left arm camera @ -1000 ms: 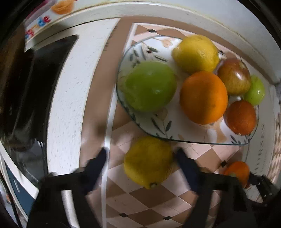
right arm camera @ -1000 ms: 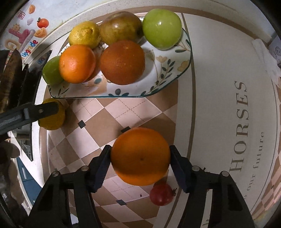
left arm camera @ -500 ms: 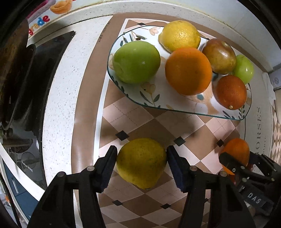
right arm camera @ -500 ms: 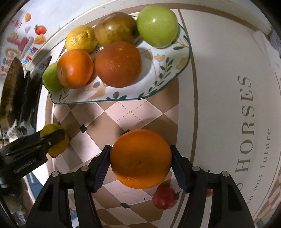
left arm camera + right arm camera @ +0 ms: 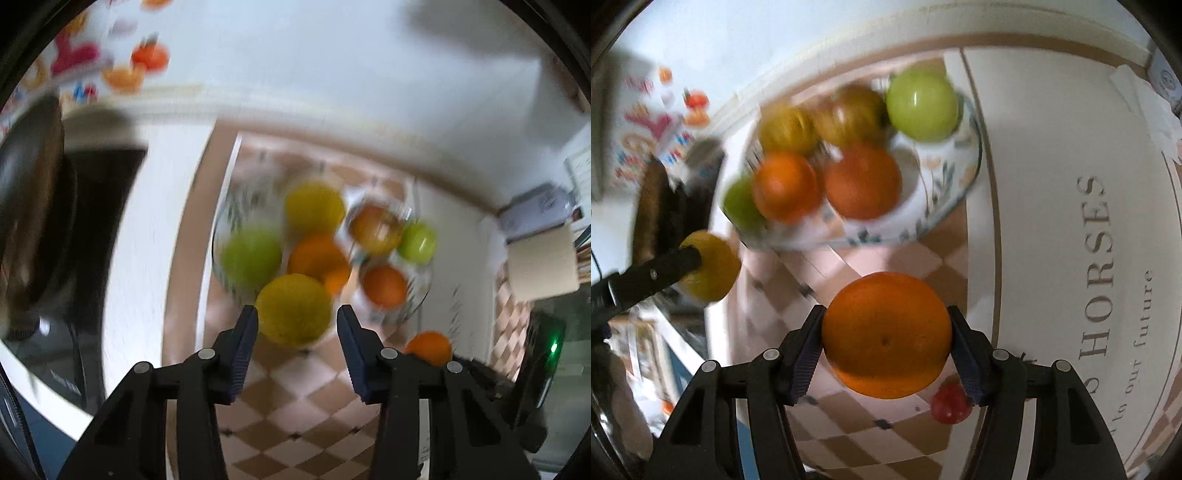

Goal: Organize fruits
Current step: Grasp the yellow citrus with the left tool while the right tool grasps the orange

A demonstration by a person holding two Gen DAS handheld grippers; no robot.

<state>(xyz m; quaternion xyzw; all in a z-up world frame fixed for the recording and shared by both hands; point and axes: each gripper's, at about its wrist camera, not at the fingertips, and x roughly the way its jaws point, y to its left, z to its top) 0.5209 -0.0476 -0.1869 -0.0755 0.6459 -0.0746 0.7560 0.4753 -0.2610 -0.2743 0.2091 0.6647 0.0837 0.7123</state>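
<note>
White wall [image 5: 332,55], checkered tablecloth [image 5: 295,424]

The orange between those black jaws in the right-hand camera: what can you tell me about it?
The orange is round and deep orange, with a dimpled, faintly glossy peel and a small dark dot on its face. It looks whole and unpeeled. The right gripper clamps it, one ridged black pad pressing each side, and it fills the gap between them. It sits above the checkered tablecloth, short of the plate of fruit, with a small red fruit on the cloth behind its lower edge.
</note>
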